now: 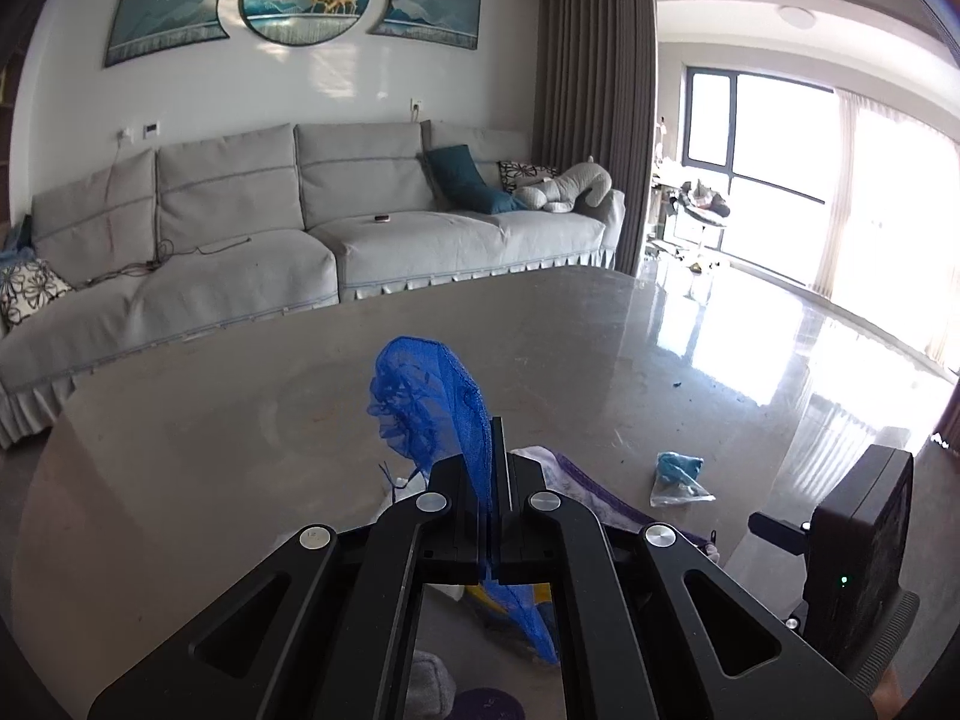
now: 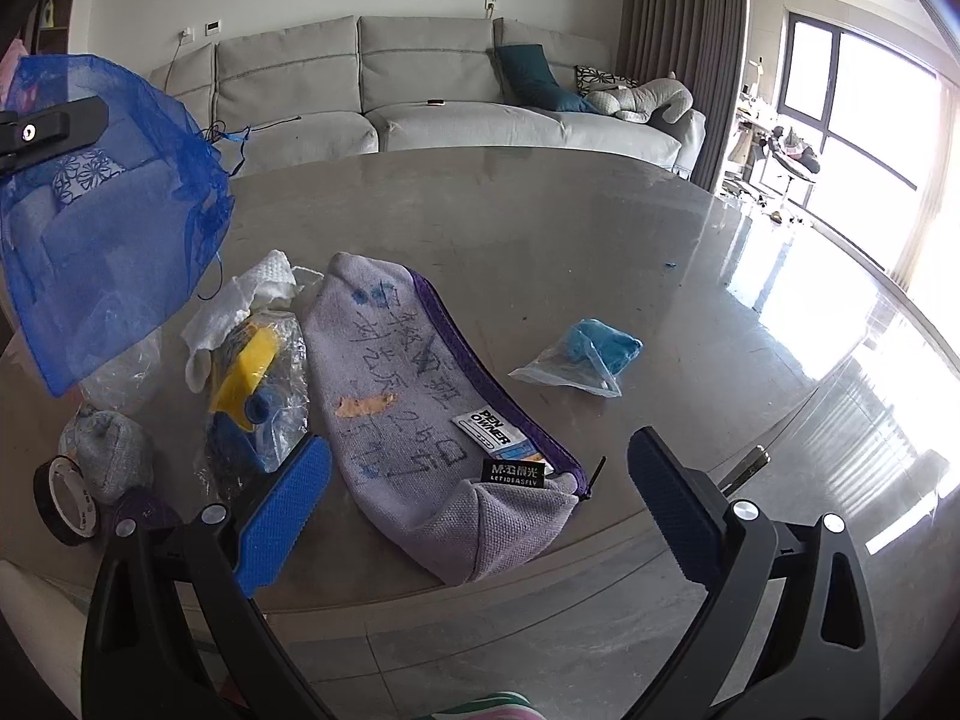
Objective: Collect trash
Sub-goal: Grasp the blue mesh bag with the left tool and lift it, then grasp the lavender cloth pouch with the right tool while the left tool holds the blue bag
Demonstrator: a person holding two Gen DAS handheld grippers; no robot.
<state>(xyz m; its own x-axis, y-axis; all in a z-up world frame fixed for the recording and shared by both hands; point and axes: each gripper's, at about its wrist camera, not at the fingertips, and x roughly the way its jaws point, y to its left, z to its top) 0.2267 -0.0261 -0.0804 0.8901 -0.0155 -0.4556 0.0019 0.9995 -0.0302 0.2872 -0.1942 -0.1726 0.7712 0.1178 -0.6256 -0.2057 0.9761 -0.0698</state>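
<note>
Blue mesh bag (image 1: 432,402) pinched flat between the pressed-together jaws of the left gripper (image 1: 486,480); sheer fabric fans up past the fingertips and trails down behind them, held clear of the table (image 1: 210,420). From the right wrist view the same bag hangs up and to the left, see-through, with a thin drawstring dangling. Right gripper (image 2: 480,480) spread wide and empty, hovering low over the near end of a lilac pencil case (image 2: 432,408), which lies between the fingers and just ahead, scribbled with ink and stained orange. Step in hand, as judged: the bag is lifted as a receptacle, and the free gripper is lining up on a first item. Loose candidates: left of the right gripper, a crumpled white tissue (image 2: 240,300), a clear wrapper with yellow and blue pieces (image 2: 258,384), a tape roll (image 2: 63,501); ahead and to the right, a small clear packet with blue contents (image 2: 591,357). Next move likely calls for closing on one light piece. The bag mouth appears pinched, so it would need opening.
</note>
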